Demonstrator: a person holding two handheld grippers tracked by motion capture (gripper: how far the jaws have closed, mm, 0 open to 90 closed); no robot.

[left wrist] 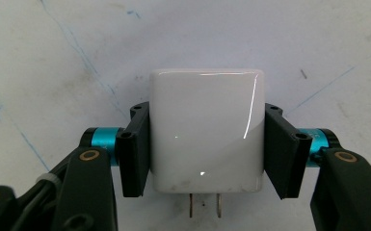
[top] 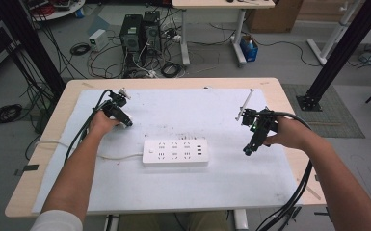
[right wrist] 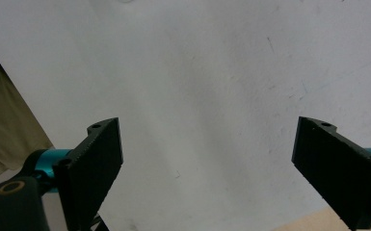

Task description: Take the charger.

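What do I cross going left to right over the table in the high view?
Left hand-held gripper, shut on the white charger → white power strip at the middle → right hand-held gripper, jaws open with nothing between them, all over the white mat.

White power strip (top: 175,152) lies mid-table on the white mat (top: 183,187), its cord (top: 120,157) running off to the strip's left. Past the table's far edge, beyond the strip: two black PC towers (top: 139,32) w/ tangled cables (top: 106,60), small white box (top: 98,39) left of them. Blue bin (top: 249,49) by a desk leg, right of the towers.
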